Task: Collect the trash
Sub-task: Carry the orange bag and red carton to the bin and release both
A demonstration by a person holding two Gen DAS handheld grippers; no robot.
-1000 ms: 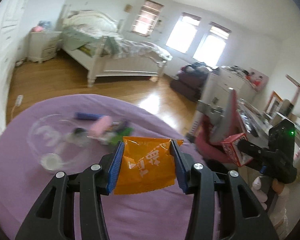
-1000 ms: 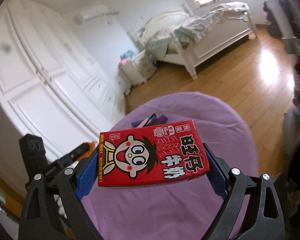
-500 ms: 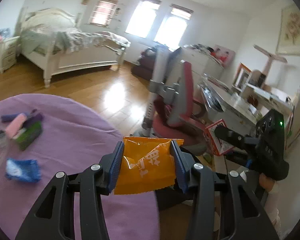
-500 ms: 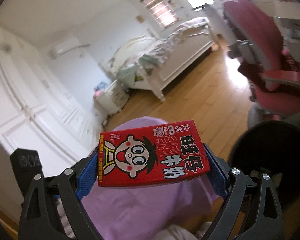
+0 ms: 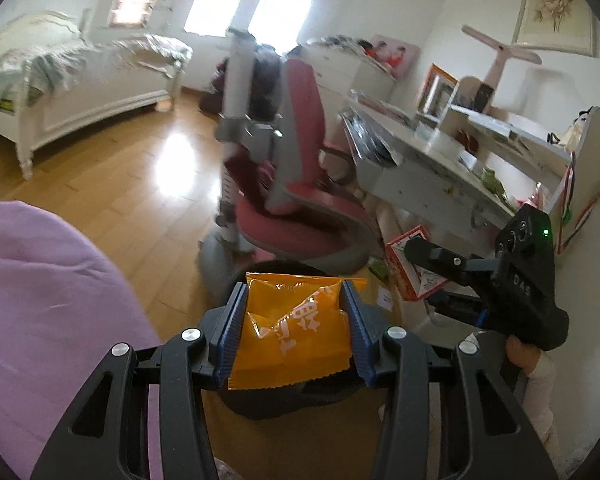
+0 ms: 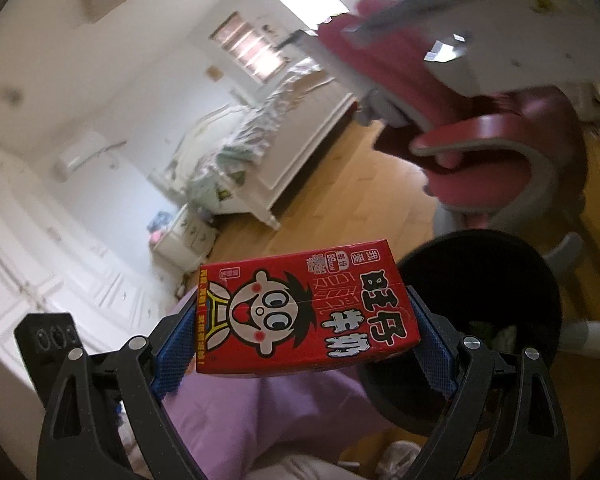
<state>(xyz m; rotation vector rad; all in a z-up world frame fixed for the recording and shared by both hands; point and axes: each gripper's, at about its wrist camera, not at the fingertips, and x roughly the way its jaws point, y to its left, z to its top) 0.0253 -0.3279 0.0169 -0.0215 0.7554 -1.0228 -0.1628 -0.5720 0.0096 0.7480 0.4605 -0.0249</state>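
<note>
Because my left gripper (image 5: 294, 330) fills the foreground of its own view, most of the black bin (image 5: 284, 396) beneath it is hidden, with only a dark curved rim showing under and behind the orange snack wrapper (image 5: 290, 332). The wrapper's lower edge is cut off by the jaws' frame, and its white print is creased and hard to read. The left jaws are closed on the wrapper's two sides, holding it flat and facing the camera, over the bin and clear of the purple-covered worktop (image 5: 48, 300) at my left.

In the right wrist view, my right gripper (image 6: 306, 334) has its jaws closed on the ends of a red milk carton (image 6: 304, 314), a small box with a cartoon face and Chinese lettering, lying lengthwise and tilted slightly up at the right. It hangs above the worktop's edge, just beside the bin's open mouth (image 6: 480, 280); the bin's contents are dim, though some pale scraps show inside.

From the left view, the right gripper points leftward with the carton's end visible. Beyond sit a blurred pink chair (image 5: 296, 184), a cluttered desk (image 5: 440, 164) and a white bed (image 5: 72, 92).
</note>
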